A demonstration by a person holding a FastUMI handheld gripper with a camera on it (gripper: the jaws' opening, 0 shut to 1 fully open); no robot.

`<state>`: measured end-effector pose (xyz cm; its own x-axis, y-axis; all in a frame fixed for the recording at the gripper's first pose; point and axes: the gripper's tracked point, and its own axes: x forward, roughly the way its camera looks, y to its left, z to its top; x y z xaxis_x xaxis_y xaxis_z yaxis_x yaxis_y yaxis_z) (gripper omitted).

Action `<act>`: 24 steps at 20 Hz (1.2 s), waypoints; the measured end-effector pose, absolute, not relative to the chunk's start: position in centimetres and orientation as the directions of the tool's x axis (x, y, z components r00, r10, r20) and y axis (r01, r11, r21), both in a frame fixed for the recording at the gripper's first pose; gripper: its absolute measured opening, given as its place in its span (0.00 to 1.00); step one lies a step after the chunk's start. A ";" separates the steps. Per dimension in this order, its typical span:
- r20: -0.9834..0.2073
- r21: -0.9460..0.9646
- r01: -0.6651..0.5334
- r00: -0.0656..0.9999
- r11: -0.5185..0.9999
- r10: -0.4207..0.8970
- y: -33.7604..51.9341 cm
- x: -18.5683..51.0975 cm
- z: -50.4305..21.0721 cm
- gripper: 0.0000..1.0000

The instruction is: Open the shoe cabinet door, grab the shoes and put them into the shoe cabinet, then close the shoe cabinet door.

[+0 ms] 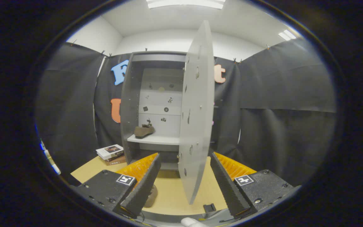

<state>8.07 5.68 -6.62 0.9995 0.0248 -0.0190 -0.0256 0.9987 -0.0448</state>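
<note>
The gripper (185,176) holds its fingers spread wide and level, gripping nothing, with the cabinet door's (195,119) lower edge standing in the gap between them. Behind the left finger (143,186), at about 7 o'clock, a brown shoe (151,196) lies partly hidden on the wooden table (169,195). A small black clip (209,207) sits at 5 o'clock. Farther off at 10 o'clock is a stack of books (110,154). Beyond, at 12 o'clock, the shoe cabinet (137,104) is open, another shoe (144,130) resting on its shelf (156,139).
</note>
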 end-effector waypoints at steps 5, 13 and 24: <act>-0.089 -0.038 -0.116 0.990 0.993 0.112 13.9 12.1 -12.9 1.00; -0.315 0.035 -0.234 0.920 0.972 0.233 22.6 18.5 -28.1 1.00; -0.608 0.252 -0.155 0.742 0.955 0.281 25.7 25.5 -45.1 0.99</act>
<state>25.52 25.70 -45.09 0.7420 0.2814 -0.6084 -0.1554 0.9551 0.2523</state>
